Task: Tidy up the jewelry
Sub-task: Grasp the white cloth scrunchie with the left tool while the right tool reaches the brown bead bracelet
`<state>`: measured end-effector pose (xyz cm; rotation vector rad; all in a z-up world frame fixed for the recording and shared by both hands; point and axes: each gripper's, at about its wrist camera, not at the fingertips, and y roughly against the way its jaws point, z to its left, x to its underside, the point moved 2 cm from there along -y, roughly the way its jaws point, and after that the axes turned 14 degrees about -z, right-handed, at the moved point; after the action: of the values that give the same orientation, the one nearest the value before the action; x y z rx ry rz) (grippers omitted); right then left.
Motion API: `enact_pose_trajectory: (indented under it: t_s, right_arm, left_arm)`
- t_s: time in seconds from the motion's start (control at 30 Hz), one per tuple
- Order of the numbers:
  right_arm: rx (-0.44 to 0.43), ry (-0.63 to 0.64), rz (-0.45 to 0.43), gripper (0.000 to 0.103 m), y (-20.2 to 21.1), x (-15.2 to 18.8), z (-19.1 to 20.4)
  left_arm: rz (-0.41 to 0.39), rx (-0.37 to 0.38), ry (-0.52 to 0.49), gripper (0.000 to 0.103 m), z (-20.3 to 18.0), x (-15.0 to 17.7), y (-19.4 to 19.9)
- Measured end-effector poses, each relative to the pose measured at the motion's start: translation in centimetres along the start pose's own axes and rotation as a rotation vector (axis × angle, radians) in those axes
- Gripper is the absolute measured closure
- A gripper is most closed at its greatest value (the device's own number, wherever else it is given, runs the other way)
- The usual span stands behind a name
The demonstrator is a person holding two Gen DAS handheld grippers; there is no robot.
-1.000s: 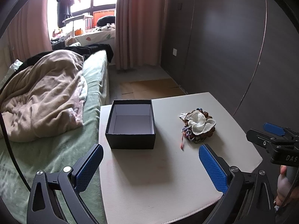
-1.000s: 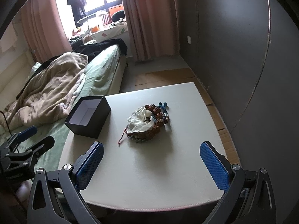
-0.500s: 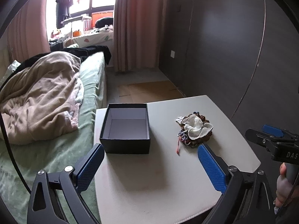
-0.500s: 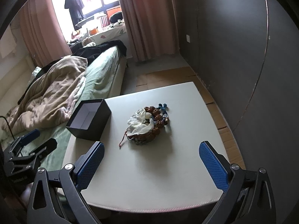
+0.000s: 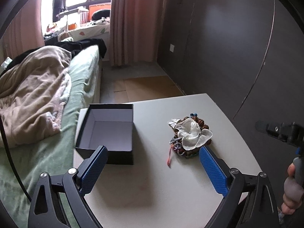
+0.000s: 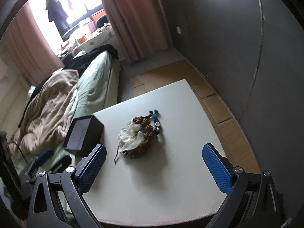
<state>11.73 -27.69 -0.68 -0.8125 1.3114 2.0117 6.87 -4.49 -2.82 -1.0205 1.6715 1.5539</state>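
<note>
The jewelry pile lies on the white surface just ahead of the left gripper's right finger — both fingers spread, holding nothing. The open black box sits ahead of its left finger. The right gripper hovers spread wide too, jewelry ahead between its fingers.

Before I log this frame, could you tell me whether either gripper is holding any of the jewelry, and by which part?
Nothing is held. The left gripper and right gripper are both open above the table; the jewelry pile lies untouched beside the empty box.
</note>
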Motion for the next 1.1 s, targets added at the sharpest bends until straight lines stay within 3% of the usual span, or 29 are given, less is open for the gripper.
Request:
enact_pose_trajectory:
  t_s: [0.17, 0.53, 0.67, 0.77, 0.97, 1.1]
  right_arm:
    - [0.000, -0.094, 0.009, 0.001, -1.0, -0.8, -1.8]
    - [-0.032, -0.260, 0.081, 0.002, -4.5, -0.9, -3.7]
    - [-0.040, -0.298, 0.103, 0.014, -5.8, -0.9, -3.8]
    - [-0.062, -0.362, 0.138, 0.024, -6.9, -0.3, -4.2]
    - [-0.082, -0.479, 0.186, 0.032, -8.3, 0.7, -5.1]
    - [-0.087, -0.517, 0.202, 0.032, -8.9, 1.1, -5.2]
  left_arm:
    - [0.004, 0.054, 0.022, 0.006, -0.8, -0.2, -1.6]
    - [0.041, 0.153, 0.009, 0.028, -4.1, -0.1, -5.5]
    - [0.074, 0.178, 0.009, 0.043, -5.0, 0.3, -7.4]
    - [0.088, 0.187, 0.028, 0.047, -5.3, 0.5, -8.3]
    - [0.093, 0.207, 0.026, 0.054, -6.2, 0.6, -9.6]
    - [0.124, 0.205, 0.019, 0.068, -6.6, 1.1, -11.0]
